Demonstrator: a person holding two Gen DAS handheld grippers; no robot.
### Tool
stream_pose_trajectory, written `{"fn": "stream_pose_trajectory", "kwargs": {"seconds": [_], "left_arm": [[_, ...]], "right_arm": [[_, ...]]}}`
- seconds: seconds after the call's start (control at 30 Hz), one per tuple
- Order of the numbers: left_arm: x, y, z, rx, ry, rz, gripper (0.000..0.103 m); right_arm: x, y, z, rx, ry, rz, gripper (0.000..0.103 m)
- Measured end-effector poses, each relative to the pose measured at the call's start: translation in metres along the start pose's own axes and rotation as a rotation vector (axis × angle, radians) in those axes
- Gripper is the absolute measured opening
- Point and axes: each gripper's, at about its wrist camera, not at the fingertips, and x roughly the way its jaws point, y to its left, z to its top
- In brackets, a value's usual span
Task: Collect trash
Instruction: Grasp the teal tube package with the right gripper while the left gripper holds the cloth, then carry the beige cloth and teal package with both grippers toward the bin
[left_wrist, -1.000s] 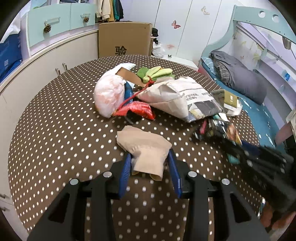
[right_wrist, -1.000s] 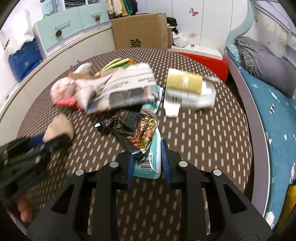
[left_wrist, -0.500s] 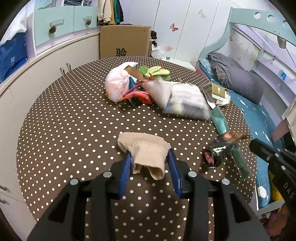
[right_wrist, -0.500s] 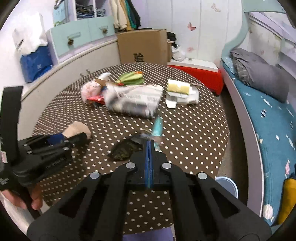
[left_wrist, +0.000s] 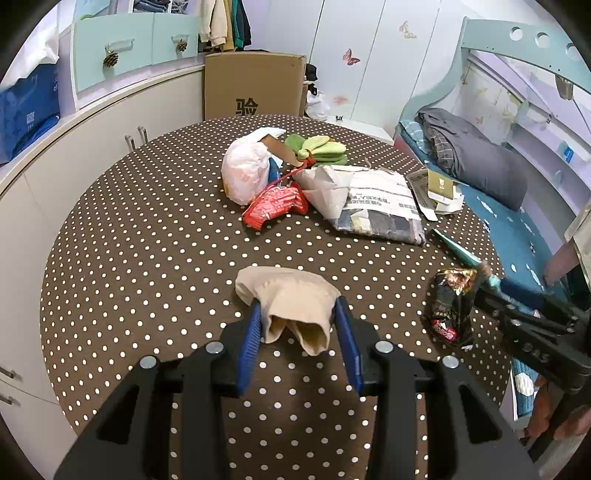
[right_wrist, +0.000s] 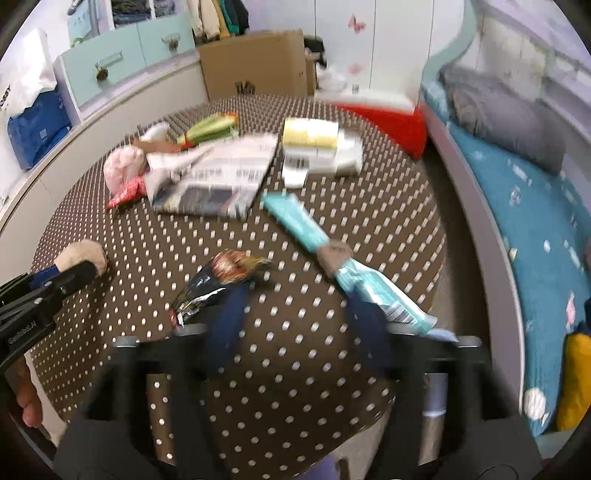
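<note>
Since a second ago the right gripper (right_wrist: 295, 317) has pulled back toward the near table edge and let go: the dark snack wrapper (right_wrist: 218, 284) and the teal packet (right_wrist: 369, 288), then clamped together between its pads, now lie loose on the dotted tablecloth (right_wrist: 295, 387). Its jaws are opening, with only bare cloth between them; the wrapper sits just outside the left pad, the packet just outside the right. View blurred.

Left gripper (left_wrist: 299, 332) unchanged: clamped on a beige cloth bundle (left_wrist: 288, 295), pads pressing both sides, bundle sagging out the front, apparently just above the table.

Farther back sits the main heap: white plastic bag (left_wrist: 245, 171), red wrapper (left_wrist: 275, 205), folded newspaper (left_wrist: 369, 201), green glove-like pieces (left_wrist: 317, 147). Small cartons (right_wrist: 317, 147) lie to the right of the newspaper.

Handling, judged:
- Snack wrapper: light, crinkly foil, probably slick. Pinch a crumpled ridge, not a flat face.
- Teal packet: long, thin, floppy. Take it near the middle or it will droop and slide.
- Cloth bundle: soft, compressible, grips well; no breakage risk.
- Newspaper: limp, sheets may fan apart. Take the folded edge.

No bin clearly visible in either view.
</note>
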Motion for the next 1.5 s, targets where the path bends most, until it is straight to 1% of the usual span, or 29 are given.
{"fn": "stream_pose_trajectory", "kwargs": {"seconds": [0.03,0.1,0.23,0.3,0.37,0.4,0.43,0.47,0.5,0.53,0.6,0.67,0.87,1.03,1.23,1.3,1.33,1.43,1.5], "left_arm": [[0.001,0.000,0.000,-0.001,0.001,0.001,0.039],[0.003,0.001,0.002,-0.004,0.005,0.003,0.039],[0.004,0.002,0.003,-0.006,0.005,0.001,0.039],[0.006,0.002,0.004,-0.007,0.006,0.004,0.039],[0.007,0.002,0.005,-0.009,0.008,0.009,0.039],[0.007,0.002,0.005,-0.009,0.008,0.010,0.039],[0.008,0.001,0.006,-0.007,0.008,0.013,0.039],[0.008,0.000,0.006,-0.006,0.008,0.013,0.039],[0.008,-0.002,0.007,-0.005,0.010,0.012,0.039],[0.009,-0.003,0.007,-0.004,0.011,0.012,0.039],[0.008,-0.006,0.008,0.000,0.011,0.005,0.039],[0.007,-0.014,0.010,0.013,0.009,-0.007,0.039],[0.006,-0.043,0.013,0.069,0.000,-0.027,0.039],[0.001,-0.074,0.017,0.126,-0.021,-0.052,0.039],[-0.002,-0.117,0.020,0.196,-0.036,-0.098,0.039],[-0.003,-0.131,0.019,0.221,-0.045,-0.114,0.037],[-0.002,-0.136,0.019,0.226,-0.046,-0.116,0.034],[0.001,-0.140,0.017,0.231,-0.036,-0.109,0.035],[0.000,-0.131,0.014,0.211,-0.047,-0.067,0.043]], "right_arm": [[-0.003,0.002,0.002,-0.026,-0.024,-0.021,0.065],[-0.004,0.002,0.005,-0.050,-0.038,-0.037,0.065],[0.006,-0.009,0.013,-0.086,-0.037,-0.071,0.065],[0.016,-0.015,0.016,-0.102,-0.027,-0.087,0.065],[0.031,-0.019,0.017,-0.126,0.012,-0.082,0.063],[0.034,-0.021,0.016,-0.127,0.011,-0.062,0.058],[0.035,-0.023,0.016,-0.126,0.006,-0.022,0.050],[0.035,-0.025,0.017,-0.110,0.011,0.028,0.028],[0.034,-0.027,0.017,-0.096,0.010,0.036,0.019],[0.034,-0.028,0.018,-0.087,0.015,0.025,0.019],[0.033,-0.028,0.018,-0.088,0.020,0.029,0.019],[0.030,-0.032,0.017,-0.062,0.023,0.032,0.019],[0.004,-0.053,0.008,0.009,-0.013,0.042,0.019],[-0.014,-0.075,0.002,0.060,-0.039,0.008,0.019],[-0.036,-0.113,-0.010,0.127,-0.063,-0.039,0.019],[-0.041,-0.124,-0.014,0.152,-0.068,-0.052,0.019],[-0.044,-0.130,-0.016,0.161,-0.068,-0.057,0.019],[-0.048,-0.141,-0.023,0.174,-0.063,-0.074,0.019],[-0.049,-0.146,-0.027,0.178,-0.057,-0.078,0.019]]}}
